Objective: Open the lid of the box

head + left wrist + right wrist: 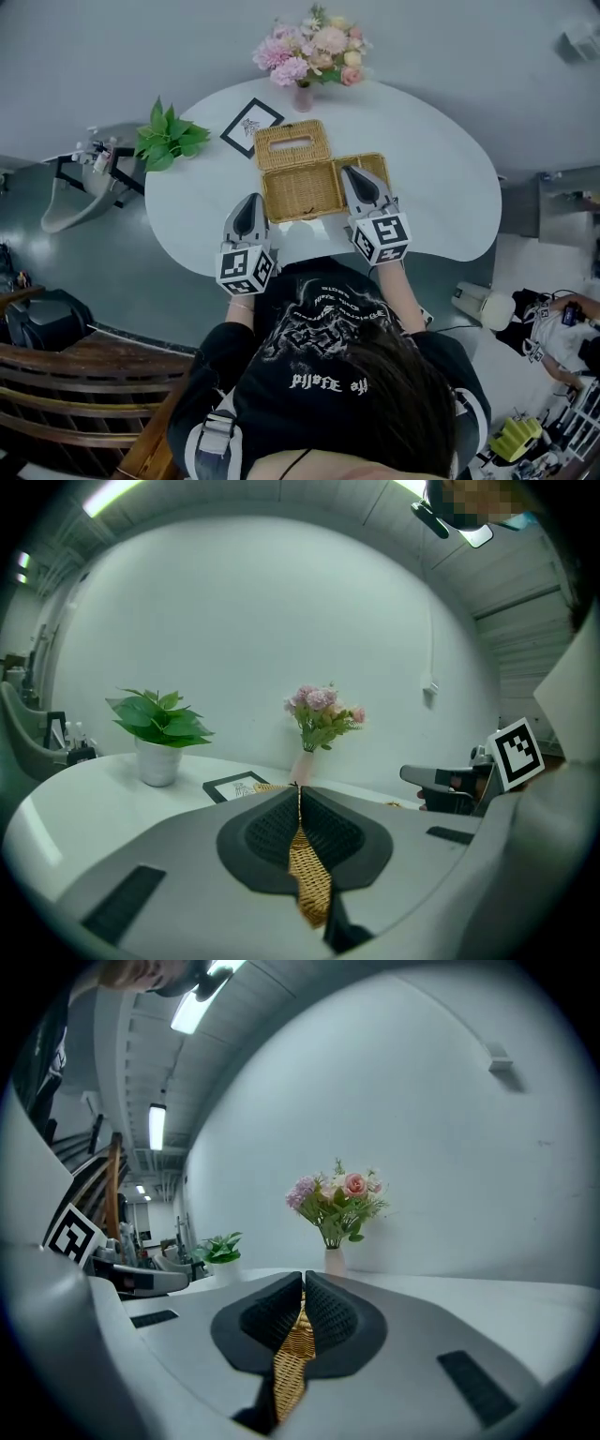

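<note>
Since the left gripper point(251, 202) and right gripper point(352, 176) are clamped on the wicker box point(300, 192), pressure should be kept light. The lid point(292, 144), upper centre, is judged already folded back.

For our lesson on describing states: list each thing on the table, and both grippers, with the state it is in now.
wicker box: open
lid: swung back behind the box
left gripper: shut on the box's wicker edge
right gripper: shut on the box's wicker edge
flower vase: upright
potted plant: upright
picture frame: lying flat
</note>
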Demonstrator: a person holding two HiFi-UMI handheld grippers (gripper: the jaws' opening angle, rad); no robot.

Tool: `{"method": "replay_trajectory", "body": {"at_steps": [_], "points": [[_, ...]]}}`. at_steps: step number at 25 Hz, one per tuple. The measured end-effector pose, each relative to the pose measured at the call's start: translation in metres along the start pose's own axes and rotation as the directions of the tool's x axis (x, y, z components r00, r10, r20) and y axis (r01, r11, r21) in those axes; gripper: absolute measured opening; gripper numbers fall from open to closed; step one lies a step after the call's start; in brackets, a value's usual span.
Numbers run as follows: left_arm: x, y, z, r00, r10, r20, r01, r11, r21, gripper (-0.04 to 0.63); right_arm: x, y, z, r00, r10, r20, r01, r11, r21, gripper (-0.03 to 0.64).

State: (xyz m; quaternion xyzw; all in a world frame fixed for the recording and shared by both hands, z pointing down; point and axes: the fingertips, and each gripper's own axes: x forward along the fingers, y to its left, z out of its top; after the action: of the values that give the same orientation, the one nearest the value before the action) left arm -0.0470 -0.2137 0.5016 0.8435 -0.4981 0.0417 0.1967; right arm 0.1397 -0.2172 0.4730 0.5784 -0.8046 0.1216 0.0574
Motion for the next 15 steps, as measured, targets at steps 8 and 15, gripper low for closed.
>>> {"method": "replay_trajectory", "body": {"at_steps": [8, 15], "points": [[0.0, -0.01, -0.004, 1.0, -0.031, -0.007, 0.031, 0.999, 0.038, 0.025, -0.006, 0.015, -0.029, 0.999, -0.002, -0.042, 0.001, 1.0, -0.024, 0.034], [-0.002, -0.007, -0.005, 1.0, -0.028, -0.01, 0.028, 0.999, 0.043, 0.025, -0.007, 0.018, -0.034, 0.999, -0.024, -0.042, 0.023, 1.0, -0.018, 0.026]]}}
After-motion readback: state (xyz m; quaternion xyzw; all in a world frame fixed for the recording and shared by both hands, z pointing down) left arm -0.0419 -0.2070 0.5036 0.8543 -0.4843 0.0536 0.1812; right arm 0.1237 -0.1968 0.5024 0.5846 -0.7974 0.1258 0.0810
